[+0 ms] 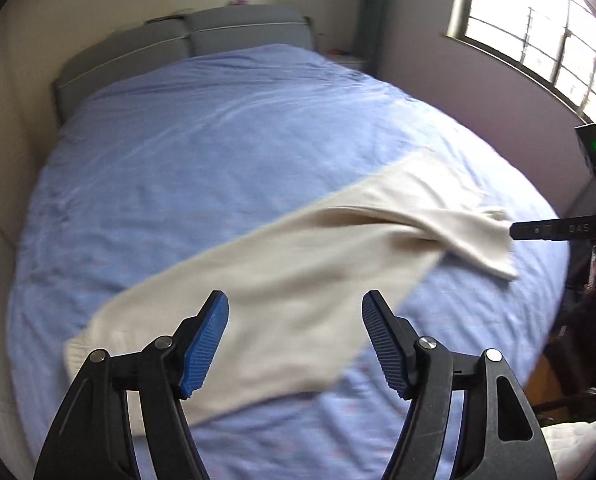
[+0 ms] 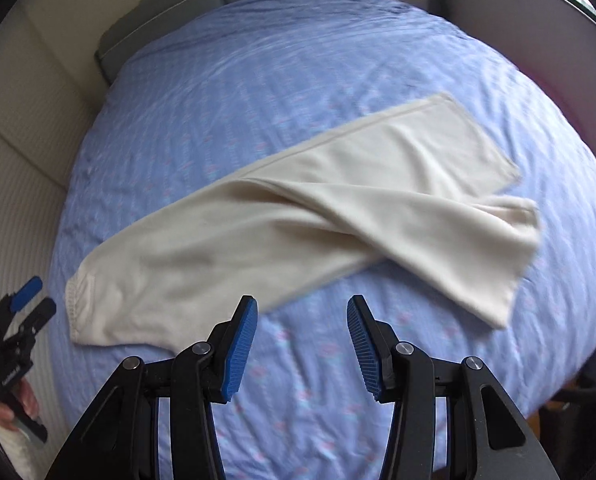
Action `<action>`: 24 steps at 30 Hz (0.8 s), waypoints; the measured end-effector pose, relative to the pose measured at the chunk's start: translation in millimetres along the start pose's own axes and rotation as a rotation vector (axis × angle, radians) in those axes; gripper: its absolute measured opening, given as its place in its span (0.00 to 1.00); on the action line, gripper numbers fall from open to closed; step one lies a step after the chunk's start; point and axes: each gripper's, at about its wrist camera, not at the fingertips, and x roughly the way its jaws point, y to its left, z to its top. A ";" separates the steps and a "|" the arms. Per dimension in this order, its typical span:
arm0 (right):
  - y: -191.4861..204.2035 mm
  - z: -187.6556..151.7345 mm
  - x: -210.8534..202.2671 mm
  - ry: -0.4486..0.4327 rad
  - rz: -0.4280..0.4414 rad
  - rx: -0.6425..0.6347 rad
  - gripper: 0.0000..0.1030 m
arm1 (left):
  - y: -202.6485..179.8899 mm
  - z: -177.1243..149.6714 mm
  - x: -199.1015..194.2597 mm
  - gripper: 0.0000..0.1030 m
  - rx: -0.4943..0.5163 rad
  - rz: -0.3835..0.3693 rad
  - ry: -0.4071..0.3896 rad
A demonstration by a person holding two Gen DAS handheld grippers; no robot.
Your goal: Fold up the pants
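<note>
Cream pants (image 1: 298,264) lie doubled lengthwise, slanting across the blue bedspread (image 1: 218,140). In the right wrist view the pants (image 2: 258,232) have the waist at lower left, and the two leg ends splay apart at the right. My left gripper (image 1: 295,300) hovers open above the waist half, with nothing between its blue pads. My right gripper (image 2: 303,304) is also open, over bare bedspread (image 2: 298,80) just in front of the pants. Each gripper shows at the edge of the other's view: the right gripper (image 1: 554,230) beside the leg ends, the left gripper (image 2: 22,308) beside the waist.
A grey padded headboard (image 1: 218,36) stands at the far end of the bed. A cream padded wall (image 2: 18,140) runs along the left side. A barred window (image 1: 538,28) is at the upper right. A hand (image 2: 22,400) holds the left gripper's handle.
</note>
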 end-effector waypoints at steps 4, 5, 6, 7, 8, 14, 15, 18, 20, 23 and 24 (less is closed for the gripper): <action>-77.6 -15.7 -18.7 -0.008 -0.023 0.076 0.47 | -71.7 7.7 6.4 0.67 -0.007 -0.061 0.001; -97.1 -18.8 -20.5 -0.006 -0.020 0.093 0.47 | -92.2 9.9 8.9 0.67 -0.016 -0.074 -0.006; -117.0 -20.9 -21.7 -0.003 -0.013 0.107 0.47 | -107.4 11.8 12.1 0.67 -0.022 -0.081 -0.009; -134.1 -21.4 -21.3 0.001 -0.006 0.115 0.47 | -125.7 14.3 17.4 0.69 -0.032 -0.080 -0.004; -153.8 -21.2 -19.4 0.013 -0.003 0.126 0.47 | -142.3 16.4 23.2 0.69 -0.048 -0.077 0.004; -237.6 -31.8 4.3 0.082 0.085 0.188 0.47 | -222.4 24.3 76.4 0.70 -0.094 -0.047 0.084; -247.8 -34.1 12.4 0.111 0.105 0.193 0.47 | -236.7 24.7 87.0 0.70 -0.098 -0.027 0.103; -271.4 -40.8 43.7 0.195 0.152 0.217 0.47 | -262.6 21.6 108.2 0.70 -0.103 -0.001 0.150; -281.7 -46.3 65.0 0.250 0.191 0.247 0.47 | -277.2 18.2 122.5 0.70 -0.086 0.024 0.196; -285.0 -51.0 92.4 0.302 0.237 0.287 0.47 | -291.3 14.0 140.0 0.70 -0.059 0.053 0.260; -285.4 -51.6 101.5 0.314 0.259 0.307 0.47 | -293.7 12.6 145.3 0.70 -0.054 0.056 0.273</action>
